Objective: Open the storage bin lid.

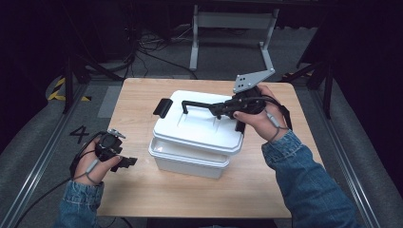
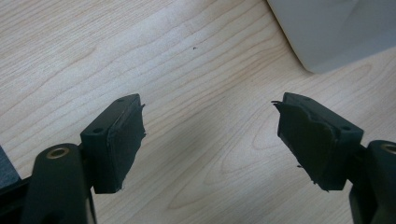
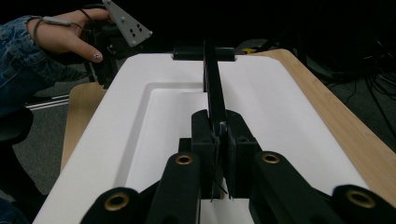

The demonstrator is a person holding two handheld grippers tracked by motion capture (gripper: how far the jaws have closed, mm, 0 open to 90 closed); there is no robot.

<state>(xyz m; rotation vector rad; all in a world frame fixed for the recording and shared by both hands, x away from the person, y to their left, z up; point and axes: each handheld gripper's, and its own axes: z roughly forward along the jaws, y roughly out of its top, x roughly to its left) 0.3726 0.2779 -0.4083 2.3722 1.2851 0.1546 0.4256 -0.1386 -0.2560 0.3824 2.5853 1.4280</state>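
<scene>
Black handle (image 1: 197, 105) (lengthwise along lid (image 1: 199, 124)).

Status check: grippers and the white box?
Right gripper shut on black lid handle. White plastic lid raised askew over white box. Left gripper open, idle.

A light wooden table (image 1: 142, 190) carried a white lidded box (image 1: 190, 164), which stood just ahead of the left gripper (image 1: 127, 161) and directly below the right gripper (image 1: 216, 109).
</scene>
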